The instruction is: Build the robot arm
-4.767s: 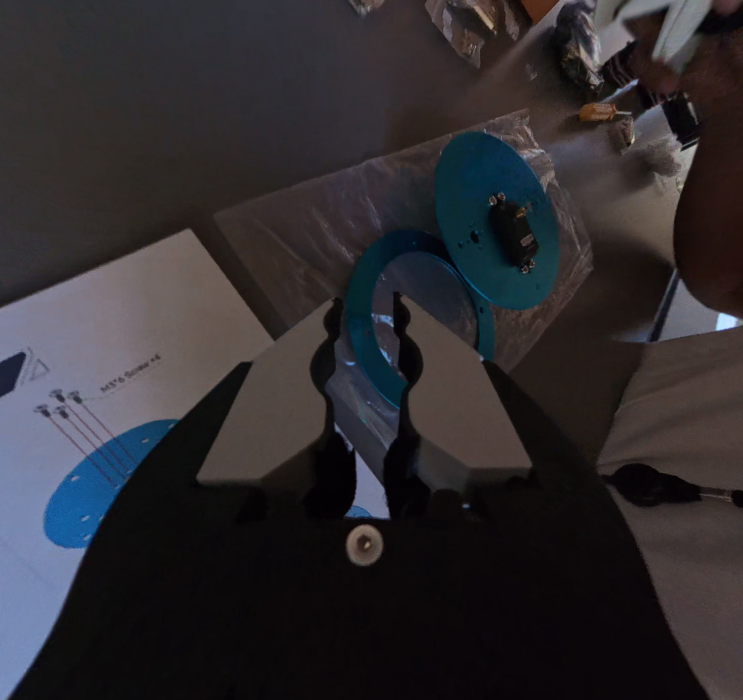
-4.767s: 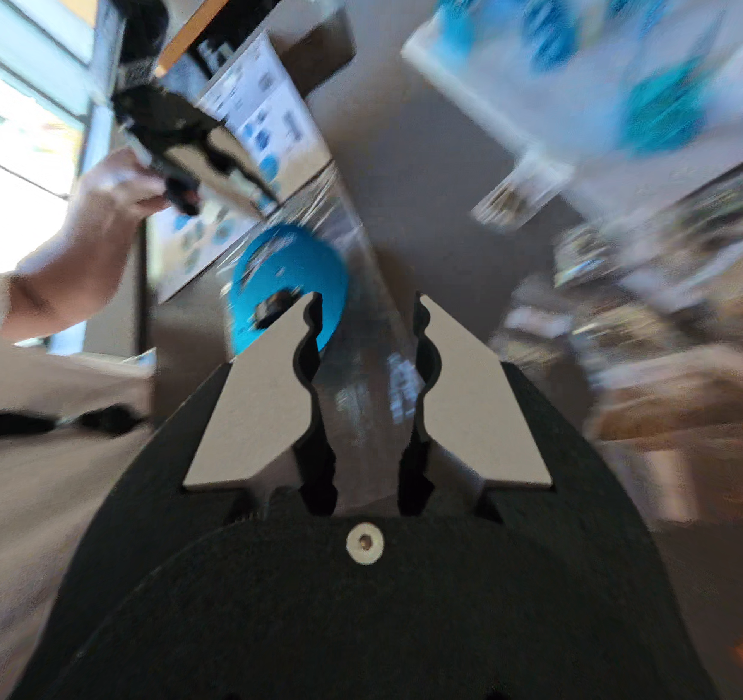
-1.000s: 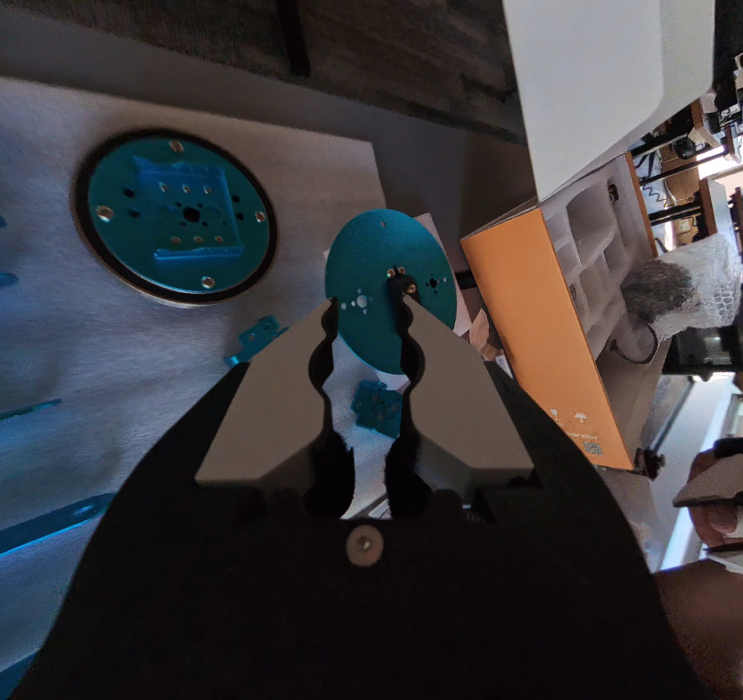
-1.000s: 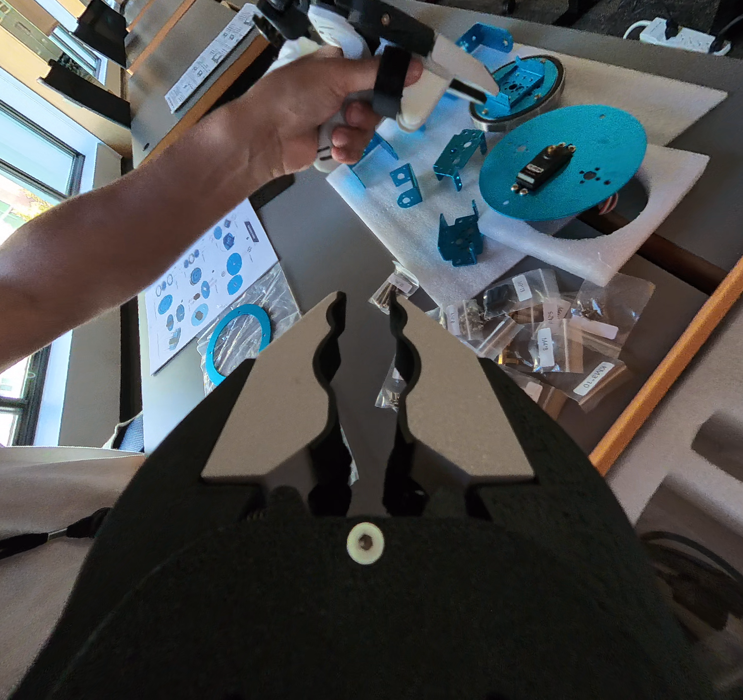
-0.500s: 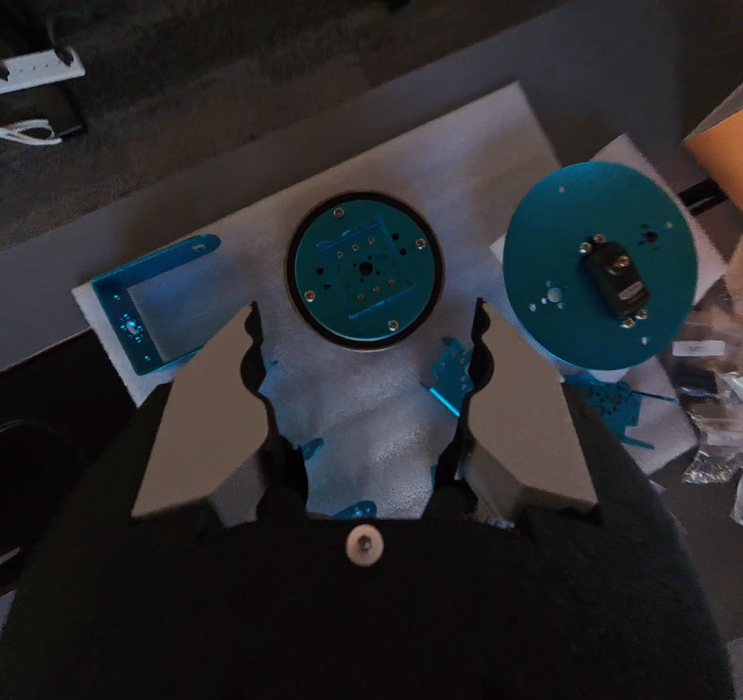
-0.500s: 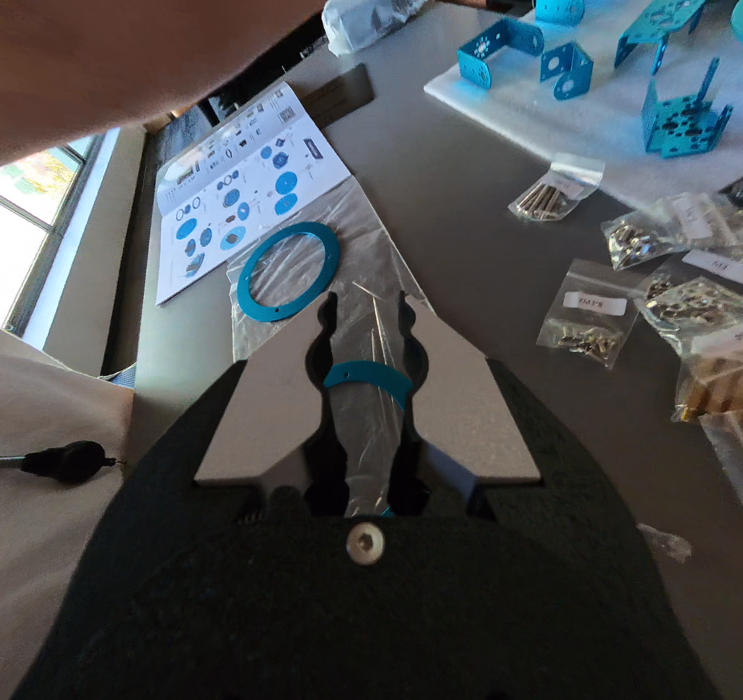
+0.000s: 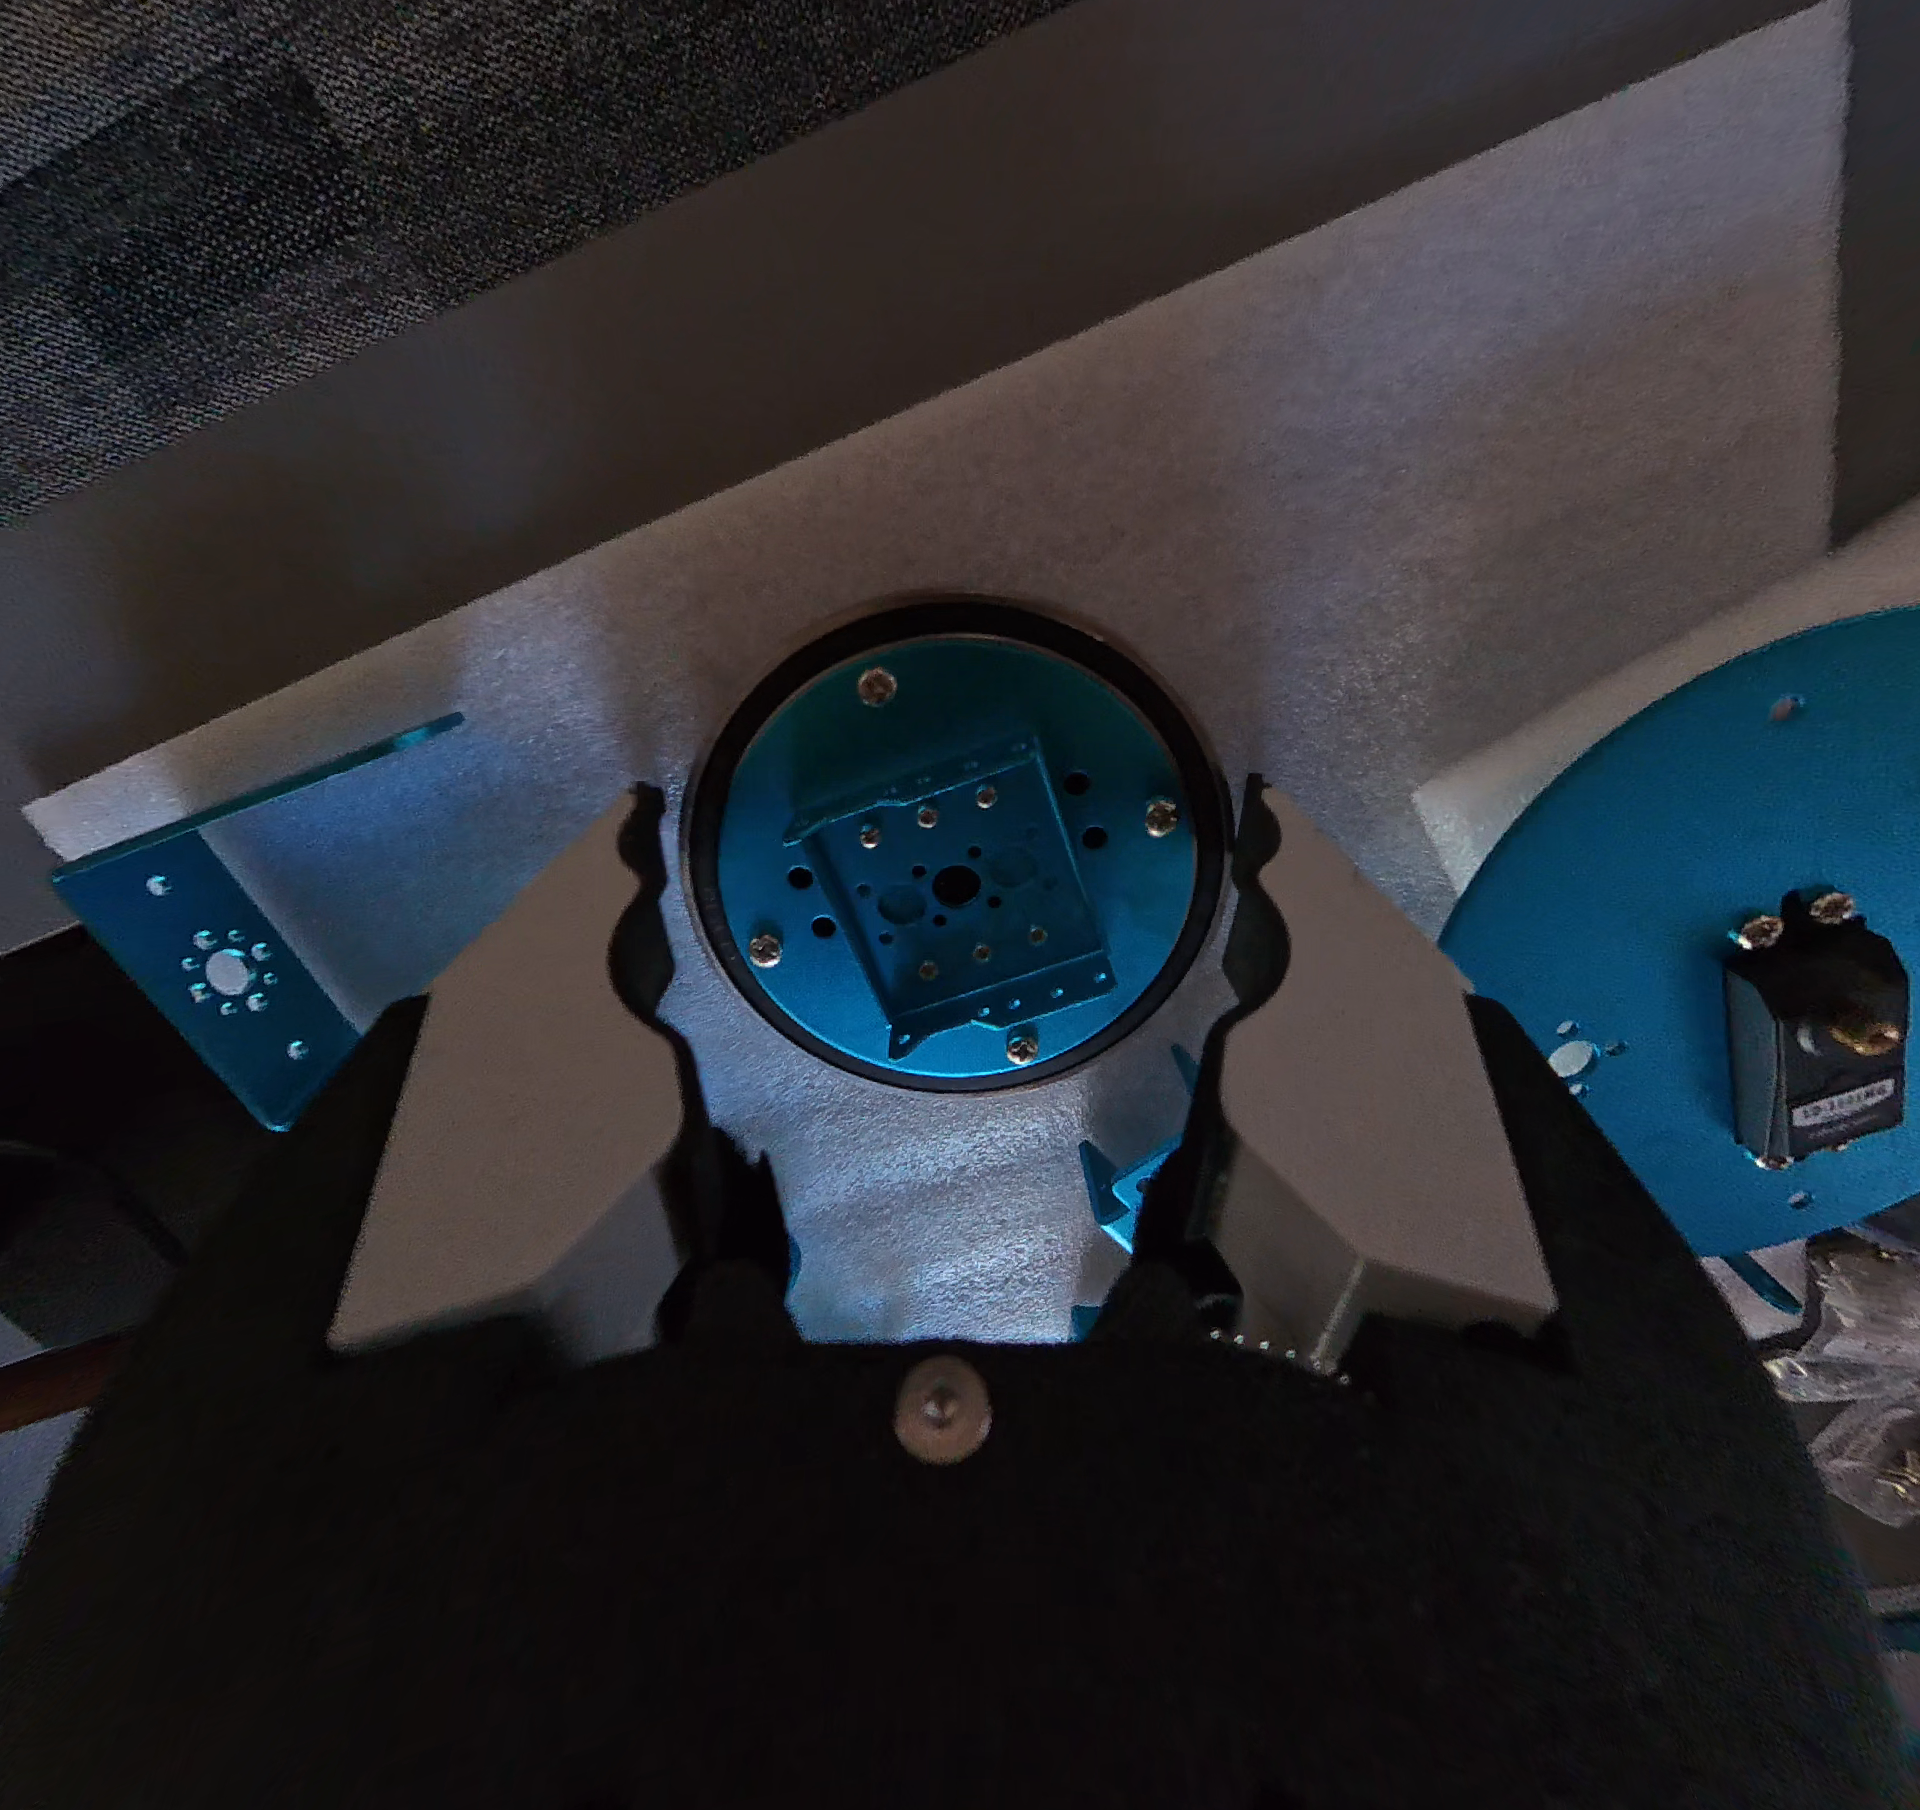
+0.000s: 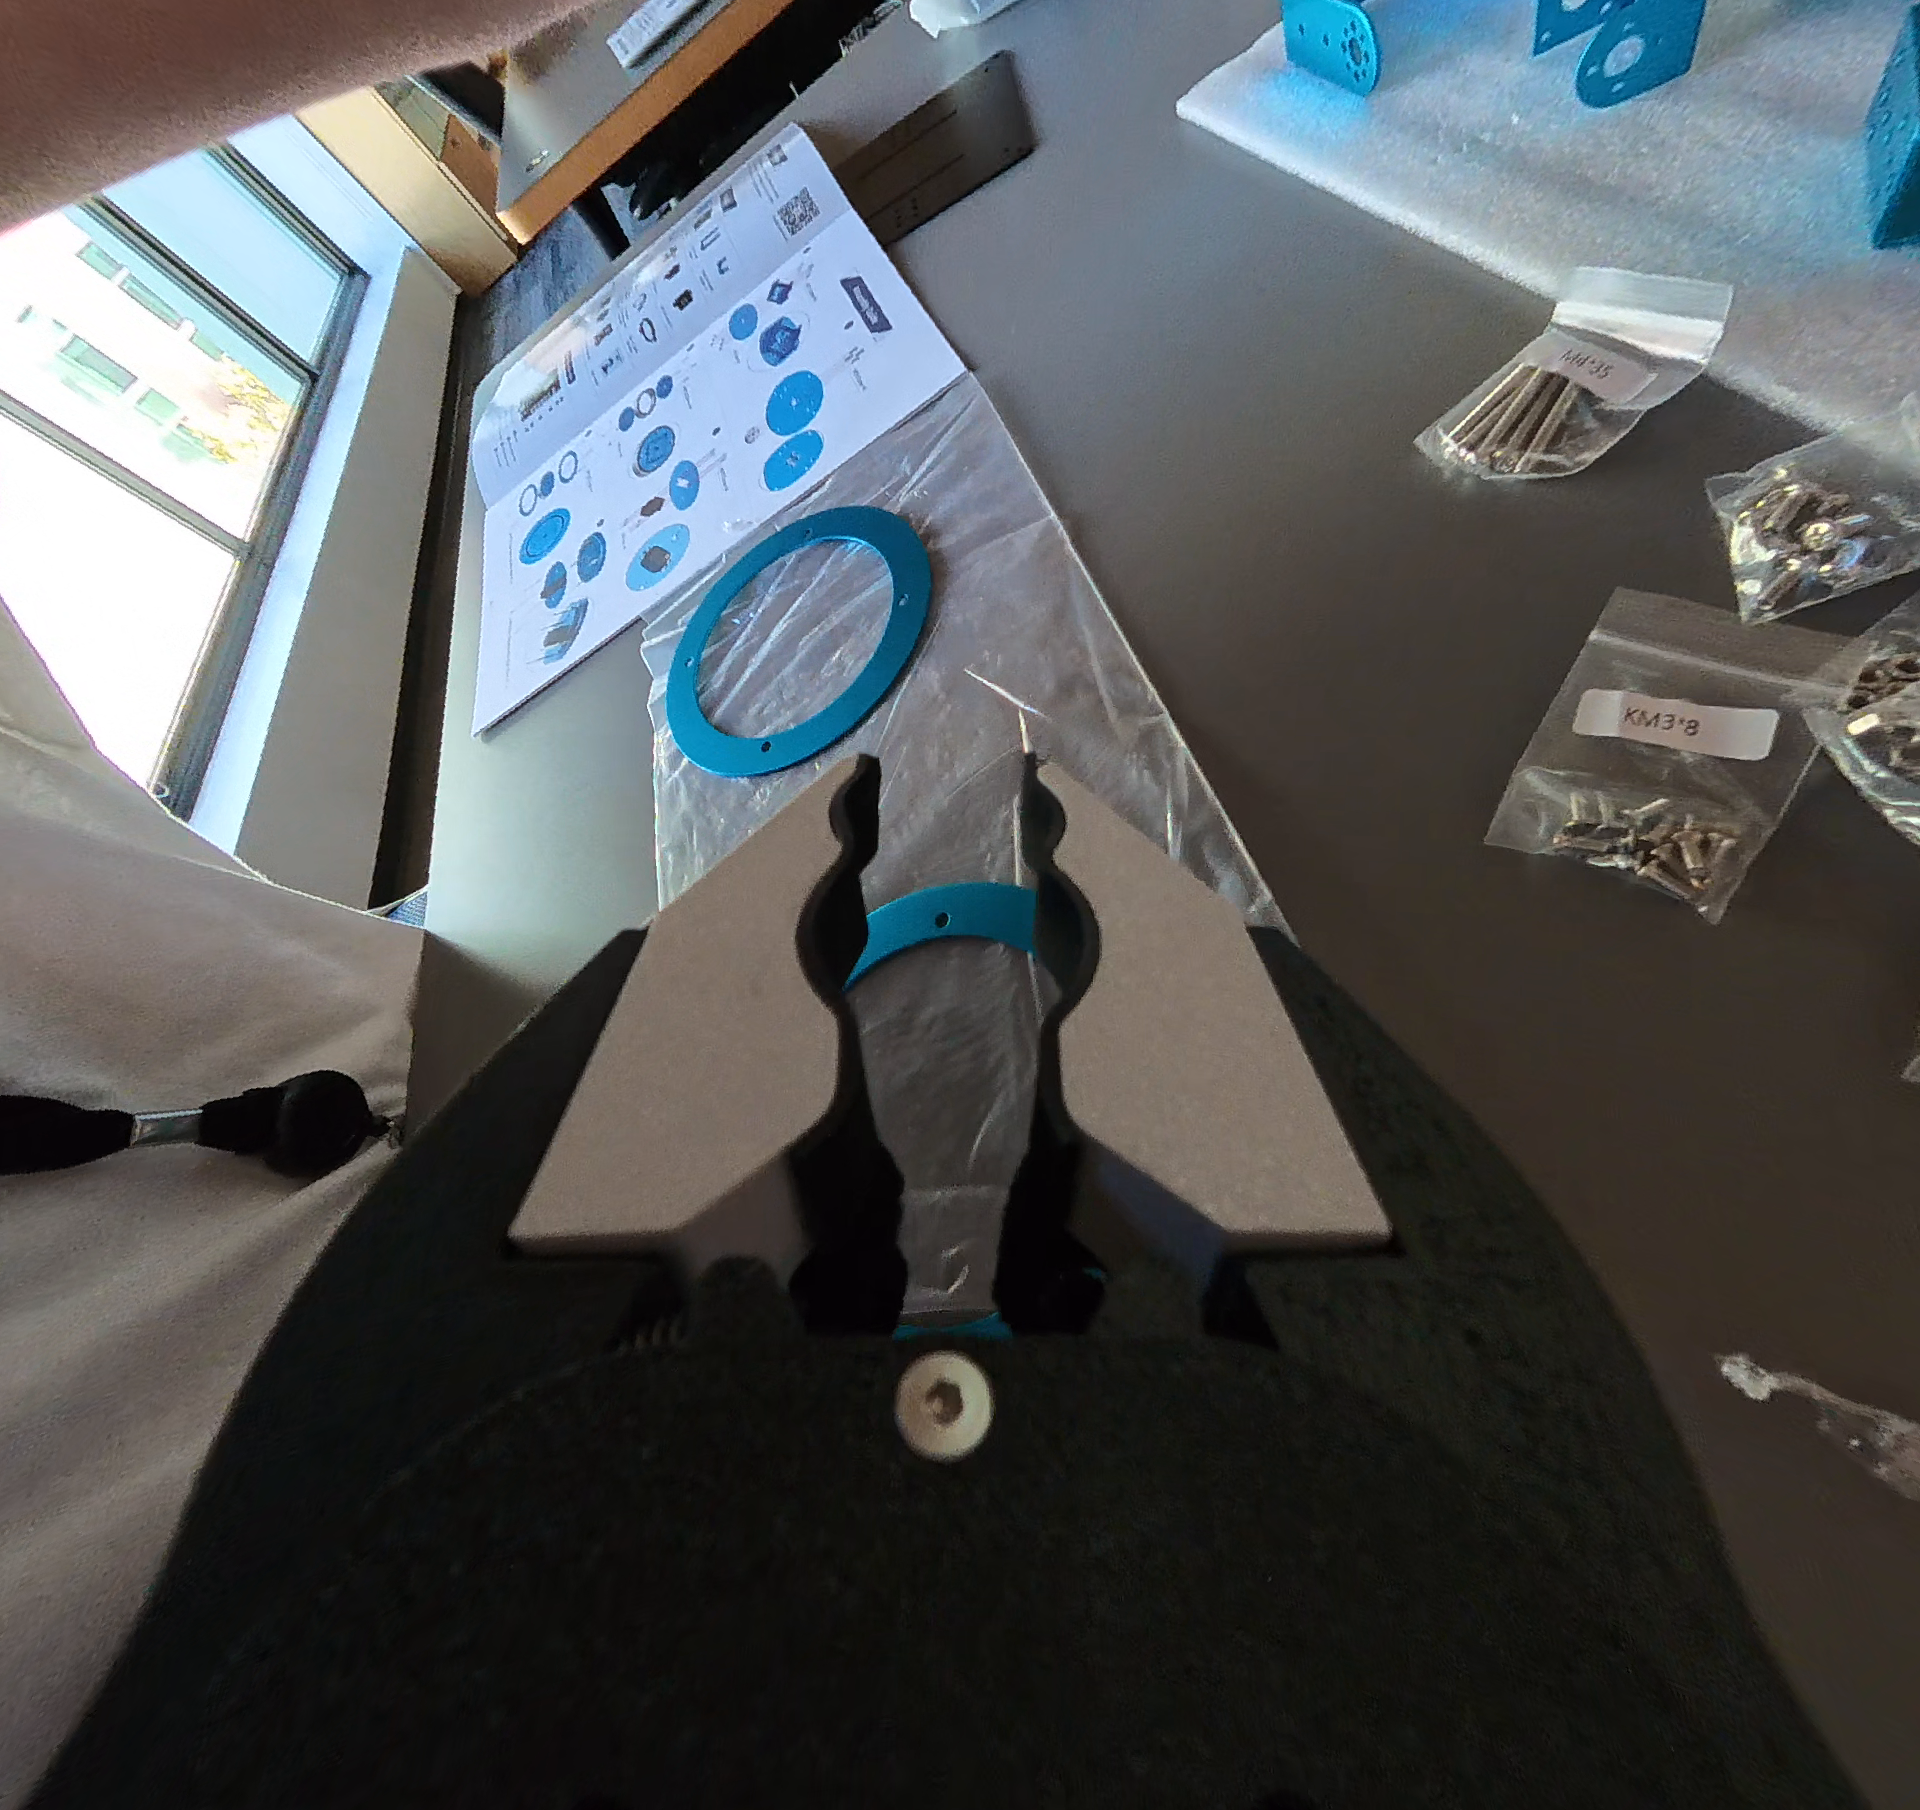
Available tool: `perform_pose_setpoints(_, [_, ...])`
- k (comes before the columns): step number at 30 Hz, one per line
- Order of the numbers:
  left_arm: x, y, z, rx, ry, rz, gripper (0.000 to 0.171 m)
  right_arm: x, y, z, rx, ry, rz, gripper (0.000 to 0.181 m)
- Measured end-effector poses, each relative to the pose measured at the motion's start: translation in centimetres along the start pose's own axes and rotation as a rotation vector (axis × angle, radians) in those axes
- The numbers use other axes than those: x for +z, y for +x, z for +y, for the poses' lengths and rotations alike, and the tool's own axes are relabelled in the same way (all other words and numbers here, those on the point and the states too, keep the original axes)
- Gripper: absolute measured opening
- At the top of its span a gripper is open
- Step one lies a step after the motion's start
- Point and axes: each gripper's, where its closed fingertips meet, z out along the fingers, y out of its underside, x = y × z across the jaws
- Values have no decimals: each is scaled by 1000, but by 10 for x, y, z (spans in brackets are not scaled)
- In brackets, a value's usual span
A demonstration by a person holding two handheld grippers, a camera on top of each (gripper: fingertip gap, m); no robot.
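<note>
In the left wrist view my left gripper (image 7: 945,792) is wide open. Its two fingers stand on either side of a round blue plate with a black outer ring (image 7: 951,861), which lies flat on white foam (image 7: 1351,472). I cannot tell whether the fingers touch it. In the right wrist view my right gripper (image 8: 945,773) has a narrow gap between its jaws and holds nothing. It hovers over a blue ring (image 8: 945,913) on a clear plastic bag (image 8: 1049,565); the fingers hide most of this ring. A second blue ring (image 8: 914,555) lies farther along the bag.
Left view: a blue U bracket (image 7: 208,950) at left, a blue disc (image 7: 1621,887) with a black servo (image 7: 1818,1033) at right. Right view: an instruction sheet (image 8: 707,451), screw bags (image 8: 1652,784), foam with blue brackets (image 8: 1558,98), a person's arm (image 8: 260,15). The grippers' ends are close to 45 centimetres from one another.
The left gripper let go of the servo disc on the foam, opened wide and closed in on the black-ringed plate. The right gripper swung from the screw bags to the bag with the rings.
</note>
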Motion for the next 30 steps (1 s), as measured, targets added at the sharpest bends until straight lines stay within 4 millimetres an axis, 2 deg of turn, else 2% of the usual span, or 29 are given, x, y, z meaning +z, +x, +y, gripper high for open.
perform_pose_setpoints(3, [1, -1, 1, -14, -6, 13, 112, 2, -2, 2, 8, -12, -16, 25])
perform_pose_setpoints(9, [-3, 1, 1, 12, -15, -20, 104, 2, -6, 2, -3, -16, -25, 24])
perform_pose_setpoints(18, [-19, -1, 7, -15, 50, 66, 101, -8, 2, -9, 16, 37, -20, 24])
perform_pose_setpoints(20, [-24, -2, 7, -34, 88, 106, 101, -8, 9, -17, 0, 54, -6, 24])
perform_pose_setpoints(23, [-29, -4, 11, -53, 146, 168, 100, -6, 42, -47, -70, 76, 107, 29])
perform_pose_setpoints(26, [-32, -4, 16, -85, 198, 224, 100, 14, 88, -110, -132, 124, 171, 40])
perform_pose_setpoints(28, [-33, -5, 20, -110, 213, 263, 100, 39, 138, -150, -111, 84, 253, 42])
perform_pose_setpoints(30, [-36, -7, 21, -145, 230, 301, 100, 65, 196, -178, -54, 6, 356, 41])
